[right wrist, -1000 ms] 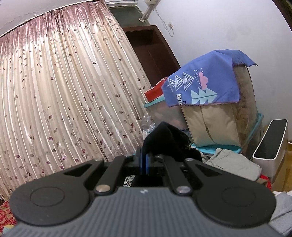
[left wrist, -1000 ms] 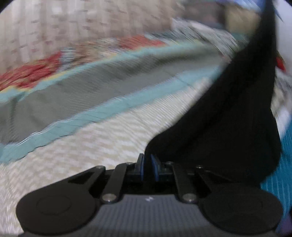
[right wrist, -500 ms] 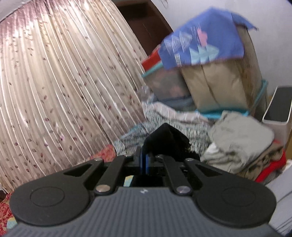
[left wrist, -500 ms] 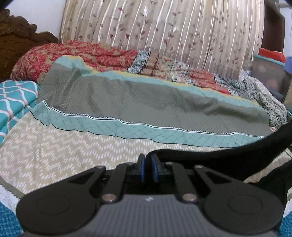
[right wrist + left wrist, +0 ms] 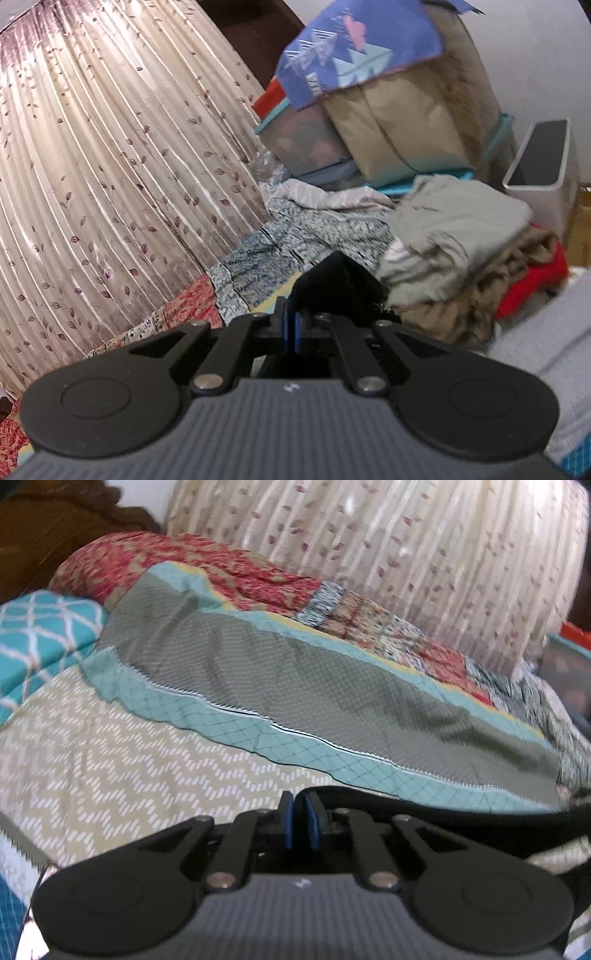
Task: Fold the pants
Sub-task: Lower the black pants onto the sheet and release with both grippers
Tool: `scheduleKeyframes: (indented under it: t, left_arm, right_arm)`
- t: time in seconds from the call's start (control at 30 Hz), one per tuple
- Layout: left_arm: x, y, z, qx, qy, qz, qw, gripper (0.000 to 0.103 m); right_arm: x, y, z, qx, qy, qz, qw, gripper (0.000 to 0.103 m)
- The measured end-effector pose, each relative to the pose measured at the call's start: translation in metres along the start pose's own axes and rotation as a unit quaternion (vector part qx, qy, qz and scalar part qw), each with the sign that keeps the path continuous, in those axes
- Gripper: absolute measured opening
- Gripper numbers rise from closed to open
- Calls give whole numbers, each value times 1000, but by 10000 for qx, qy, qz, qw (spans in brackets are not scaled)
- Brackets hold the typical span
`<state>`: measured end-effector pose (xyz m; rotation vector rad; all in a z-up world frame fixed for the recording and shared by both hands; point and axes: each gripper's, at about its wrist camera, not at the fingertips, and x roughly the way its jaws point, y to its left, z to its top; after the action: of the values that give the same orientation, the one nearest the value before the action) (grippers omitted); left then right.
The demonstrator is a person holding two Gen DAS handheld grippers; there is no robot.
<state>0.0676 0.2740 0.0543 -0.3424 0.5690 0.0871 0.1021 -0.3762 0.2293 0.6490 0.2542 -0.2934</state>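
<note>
Black pants (image 5: 461, 823) clamped in my left tongs (image 5: 299, 825) and right tongs (image 5: 291, 328); thin bites risk slipping, spoiling the fold.

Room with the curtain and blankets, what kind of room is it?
Most likely a bedroom: a bed with a patterned quilt, a long leaf-print curtain, and a pile of clothes beside stacked storage boxes.

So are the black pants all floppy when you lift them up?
Probably floppy: the black pants sag in a soft band from the left gripper. At the right gripper they bunch into a crumpled lump, so likely soft and light. They may drape unevenly when laid down.
</note>
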Motion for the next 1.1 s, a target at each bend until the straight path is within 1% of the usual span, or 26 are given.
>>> scheduleKeyframes:
  t: [0.13, 0.17, 0.23, 0.3, 0.37, 0.4, 0.43, 0.47, 0.5, 0.53, 0.57, 0.6, 0.63, 0.67, 0.7, 0.73, 0.77, 0.83, 0.87, 0.93, 1.03, 1.1]
  left_arm:
    - [-19, 17, -9, -316, -148, 23, 9994, 9]
    - [-20, 20, -9, -358, -134, 9, 9993, 9]
    - [-13, 22, -5, -400, -33, -24, 9992, 9]
    - [5, 17, 1, -324, 121, 43, 9994, 9]
    - [30, 3, 6, -4, 134, 64, 9999, 9]
    - [46, -5, 8, 168, 141, 116, 9997, 10]
    - [66, -15, 11, 358, 195, 240, 9989, 10]
    - [84, -24, 12, 515, 260, 415, 9975, 13]
    - [97, -32, 12, 666, 319, 636, 9952, 13]
    - [108, -39, 11, 824, 380, 927, 9916, 13]
    - [111, -43, 10, 925, 412, 1085, 9889, 18]
    - [107, -44, 9, 937, 396, 1066, 9891, 24]
    - [98, -43, 7, 929, 327, 954, 9906, 39]
    - [88, -41, 4, 952, 249, 926, 9908, 46]
    - [78, -40, -1, 1001, 219, 957, 9901, 46]
    - [68, -37, -6, 1052, 248, 981, 9893, 47]
    - [57, -33, -10, 1071, 306, 971, 9890, 47]
    - [37, -25, -18, 1051, 424, 966, 9889, 47]
    - [26, -22, -22, 1009, 485, 935, 9893, 48]
    - [4, -18, -30, 893, 592, 796, 9911, 52]
    - [-18, -18, -43, 771, 740, 577, 9926, 53]
    - [-24, -21, -52, 658, 925, 410, 9927, 53]
  right_arm:
    - [-6, -11, -14, 118, 164, -84, 9998, 6]
    - [-1, -12, -16, 117, 231, -115, 9996, 6]
    - [25, -14, -22, 193, 408, -230, 9987, 6]
    - [56, -13, -30, 324, 582, -267, 9974, 6]
    - [105, -4, -42, 323, 672, -429, 9963, 6]
    - [132, 4, -49, 260, 729, -405, 9962, 10]
    - [160, 11, -54, 132, 847, -308, 9958, 10]
    - [187, 20, -61, -56, 1002, -327, 9944, 10]
    - [207, 25, -67, -157, 1158, -461, 9921, 11]
    - [220, 29, -73, -114, 1314, -636, 9892, 11]
    - [224, 27, -77, 76, 1419, -662, 9876, 12]
    - [223, 23, -82, 290, 1481, -571, 9869, 12]
    - [218, 19, -85, 375, 1495, -450, 9870, 16]
    - [210, 14, -87, 279, 1471, -379, 9880, 19]
    - [200, 9, -87, 71, 1419, -406, 9890, 31]
    - [192, 2, -86, -112, 1384, -489, 9891, 37]
    - [182, -9, -84, -209, 1351, -573, 9890, 37]
    - [173, -29, -80, -206, 1341, -596, 9890, 37]
    - [169, -37, -76, -194, 1356, -687, 9882, 37]
    - [165, -49, -72, -147, 1357, -788, 9875, 37]
    - [163, -54, -77, 20, 1435, -672, 9874, 37]
    - [162, -51, -85, 66, 1529, -605, 9864, 37]
